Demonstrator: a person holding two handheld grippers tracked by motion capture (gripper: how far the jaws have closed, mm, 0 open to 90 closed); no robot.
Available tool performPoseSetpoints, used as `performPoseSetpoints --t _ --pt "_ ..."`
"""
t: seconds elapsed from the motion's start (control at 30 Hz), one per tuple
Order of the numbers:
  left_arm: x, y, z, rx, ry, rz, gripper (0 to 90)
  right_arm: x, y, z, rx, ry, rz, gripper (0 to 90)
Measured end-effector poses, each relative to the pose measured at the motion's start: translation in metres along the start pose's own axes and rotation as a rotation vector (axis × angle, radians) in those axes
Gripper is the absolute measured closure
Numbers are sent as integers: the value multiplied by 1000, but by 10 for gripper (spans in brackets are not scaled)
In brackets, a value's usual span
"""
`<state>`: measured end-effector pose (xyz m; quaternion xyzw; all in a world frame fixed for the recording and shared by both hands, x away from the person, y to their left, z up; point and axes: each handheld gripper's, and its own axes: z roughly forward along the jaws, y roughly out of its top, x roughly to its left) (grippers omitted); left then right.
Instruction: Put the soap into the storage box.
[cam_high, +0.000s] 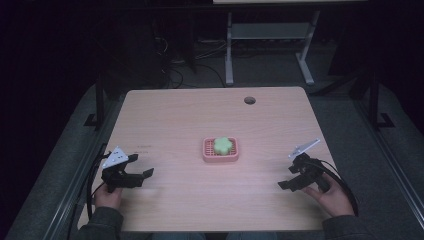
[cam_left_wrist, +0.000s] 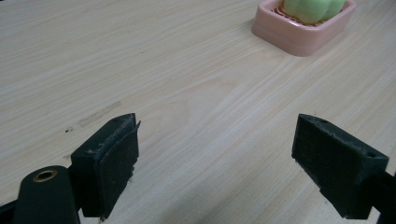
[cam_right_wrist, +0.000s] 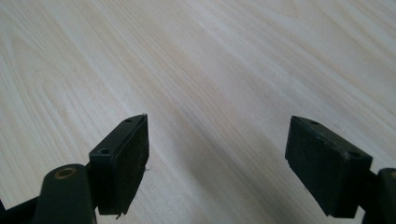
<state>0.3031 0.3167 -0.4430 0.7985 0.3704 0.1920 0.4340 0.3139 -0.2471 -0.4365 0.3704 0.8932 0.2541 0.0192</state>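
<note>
— Well, sat mid-table: green soap (cam_high: 222, 145) in pink dish (cam_high: 220, 157), up and right of left gripper (cam_high: 142, 176), up and left of right gripper (cam_high: 285, 184).
— Nearer which?
— About level; hard to call. Both spread wide, holding nothing.
— Long axis? Writing?
— Dish lay crosswise. Faint print on table (cam_high: 144, 145), unreadable.

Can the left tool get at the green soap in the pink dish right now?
Probably yes: the left tool is open, and bare table lies between it and the green soap sitting in the pink dish.
</note>
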Motion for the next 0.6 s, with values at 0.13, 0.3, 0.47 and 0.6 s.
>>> performPoseSetpoints --t 0.13,0.3,0.47,0.6 --pt "0 0 0 1 1 3 144 4 -5 -1 -14 4 2 214" --pt "0 0 1 5 2 7 144 9 -16 -3 -32 -4 13 209" --pt "0 0 0 -4 9 2 144 15 -25 -5 -62 -21 32 209" --pt "1 0 -1 -8 15 13 144 19 -30 -6 -73 -27 36 208"
